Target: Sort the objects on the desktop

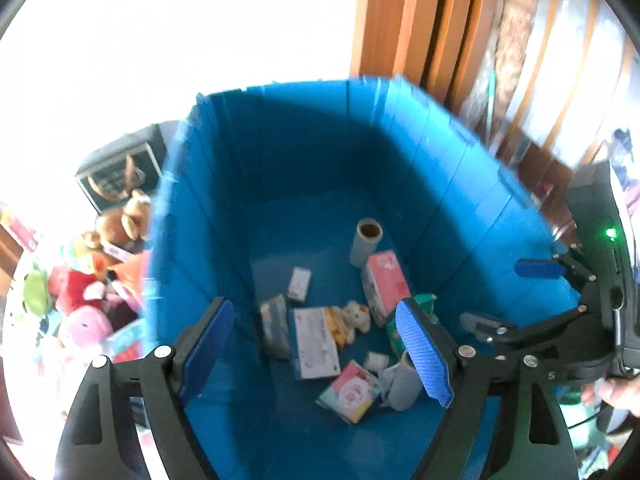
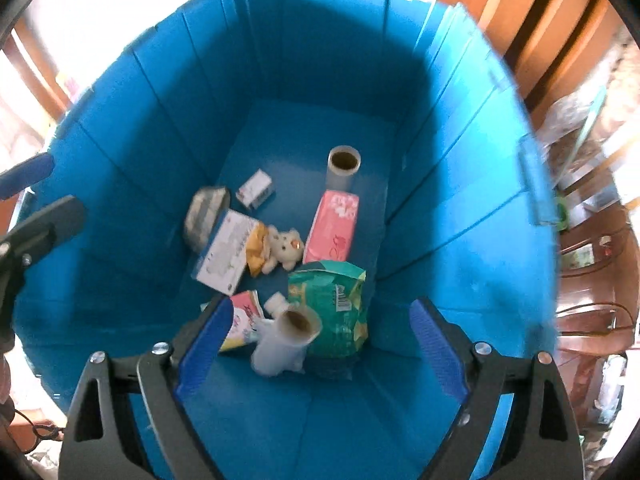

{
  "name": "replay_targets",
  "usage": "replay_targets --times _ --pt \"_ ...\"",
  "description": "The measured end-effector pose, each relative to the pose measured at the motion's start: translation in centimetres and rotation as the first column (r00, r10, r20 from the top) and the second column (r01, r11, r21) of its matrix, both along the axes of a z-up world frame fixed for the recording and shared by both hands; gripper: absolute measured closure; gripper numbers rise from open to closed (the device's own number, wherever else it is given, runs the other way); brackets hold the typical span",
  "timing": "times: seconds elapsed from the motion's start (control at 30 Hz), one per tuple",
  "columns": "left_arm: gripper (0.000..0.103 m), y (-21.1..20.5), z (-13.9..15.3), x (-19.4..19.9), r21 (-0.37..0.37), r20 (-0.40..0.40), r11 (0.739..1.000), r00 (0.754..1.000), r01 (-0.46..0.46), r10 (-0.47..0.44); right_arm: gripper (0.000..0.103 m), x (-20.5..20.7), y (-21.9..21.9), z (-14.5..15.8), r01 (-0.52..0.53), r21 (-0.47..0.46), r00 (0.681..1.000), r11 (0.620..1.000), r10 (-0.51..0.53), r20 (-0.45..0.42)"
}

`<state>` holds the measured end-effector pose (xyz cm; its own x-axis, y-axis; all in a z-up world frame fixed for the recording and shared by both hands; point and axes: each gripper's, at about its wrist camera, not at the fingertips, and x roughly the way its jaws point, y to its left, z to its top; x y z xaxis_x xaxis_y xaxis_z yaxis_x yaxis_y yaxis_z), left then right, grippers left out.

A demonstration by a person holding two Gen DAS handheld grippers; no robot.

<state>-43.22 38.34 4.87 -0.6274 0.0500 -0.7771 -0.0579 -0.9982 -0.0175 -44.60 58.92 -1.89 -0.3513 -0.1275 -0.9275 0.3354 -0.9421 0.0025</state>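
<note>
Both grippers, left (image 1: 318, 350) and right (image 2: 322, 350), are held spread and empty above the blue bin (image 2: 132, 128), where boxes, rolls, a green packet (image 2: 332, 304) and a small plush (image 2: 282, 250) lie; whether more remains to be sorted cannot be judged.

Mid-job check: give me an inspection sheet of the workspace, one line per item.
Surface: blue bin floor, partly bare.
Job's things: upright roll, pink pack, plush toy, white box, green pack, tipped roll, all in the bin.
Clutter: plush pile outside the bin.
Grippers: left hand-held gripper and right hand-held gripper open, empty, above the bin.
Cables: dark cable on the floor at right.
Surroundings: wooden furniture behind the bin.
</note>
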Motion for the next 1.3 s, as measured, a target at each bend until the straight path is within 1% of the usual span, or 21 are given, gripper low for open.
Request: replay_targets --times 0.03,0.07,0.1,0.2,0.23,0.33,0.4,0.47,0.57,0.63,0.7,0.77,0.87,0.97,1.1,1.3 --pt "0.017 -0.8 0.7 1.1 0.001 -0.033 1.000 0.999 -0.003 0.003 0.009 0.9 -0.3 0.8 0.013 -0.008 1.000 1.000 -0.013 -0.028" --pt "0.015 -1.7 1.3 2.3 -0.001 -0.065 1.000 0.998 -0.008 0.008 0.003 2.0 -0.7 1.8 0.019 -0.023 0.998 1.000 -0.020 -0.062" --pt "0.014 -2.7 2.0 3.6 -0.006 -0.100 1.000 0.995 -0.015 0.014 0.001 3.3 -1.3 2.7 0.020 -0.041 0.995 0.999 -0.024 -0.098" --pt "0.004 -6.3 3.3 8.0 -0.038 -0.200 0.998 0.979 -0.048 0.040 0.001 7.6 -4.1 5.6 0.009 -0.073 0.974 0.997 -0.026 -0.227" --pt "0.001 -7.8 3.5 9.7 -0.053 -0.230 0.997 0.972 -0.058 0.045 0.001 9.4 -5.3 6.6 0.008 -0.083 0.961 0.997 -0.031 -0.276" --pt "0.001 -12.3 3.7 14.3 -0.081 -0.292 0.994 0.955 -0.074 0.048 0.000 14.9 -9.2 8.6 0.008 -0.140 0.910 0.990 -0.065 -0.409" --pt "0.001 -15.6 3.4 17.3 -0.082 -0.321 0.994 0.946 -0.076 0.046 0.000 18.1 -11.8 8.9 0.018 -0.167 0.882 0.986 -0.095 -0.462" --pt "0.001 -18.6 3.0 19.6 -0.082 -0.328 0.994 0.944 -0.075 0.044 0.000 21.2 -14.8 8.5 0.031 -0.188 0.855 0.982 -0.124 -0.504" --pt "0.001 -23.6 2.2 23.0 -0.083 -0.315 0.994 0.948 -0.067 0.037 0.000 24.8 -19.6 7.4 0.067 -0.202 0.834 0.977 -0.165 -0.526" --pt "0.001 -26.4 1.3 24.8 -0.096 -0.291 0.993 0.956 -0.073 0.042 0.000 27.2 -22.8 6.7 0.091 -0.210 0.821 0.973 -0.193 -0.537" --pt "0.001 -28.8 -0.1 26.4 -0.095 -0.257 0.992 0.965 -0.085 0.058 0.000 28.9 -25.6 5.9 0.091 -0.230 0.824 0.969 -0.203 -0.529" --pt "0.001 -30.8 -1.2 27.9 -0.096 -0.234 0.990 0.969 -0.099 0.074 0.000 30.1 -28.1 5.0 0.095 -0.239 0.835 0.966 -0.208 -0.509" --pt "0.001 -33.0 -1.8 29.9 -0.119 -0.242 0.982 0.963 -0.148 0.116 0.000 31.4 -31.3 3.9 0.093 -0.235 0.845 0.968 -0.202 -0.495" --pt "0.001 -33.5 -1.9 31.0 -0.116 -0.241 0.979 0.961 -0.168 0.137 0.000 32.5 -33.9 3.0 0.085 -0.219 0.849 0.972 -0.186 -0.495" --pt "0.001 -33.8 -1.9 32.1 -0.104 -0.235 0.977 0.960 -0.184 0.156 0.000 33.3 -35.3 2.7 0.065 -0.195 0.845 0.979 -0.158 -0.511" --pt "0.001 -33.6 -2.0 33.7 -0.092 -0.223 0.973 0.956 -0.212 0.188 0.000 34.3 -33.7 3.3 0.066 -0.218 0.846 0.974 -0.170 -0.504"
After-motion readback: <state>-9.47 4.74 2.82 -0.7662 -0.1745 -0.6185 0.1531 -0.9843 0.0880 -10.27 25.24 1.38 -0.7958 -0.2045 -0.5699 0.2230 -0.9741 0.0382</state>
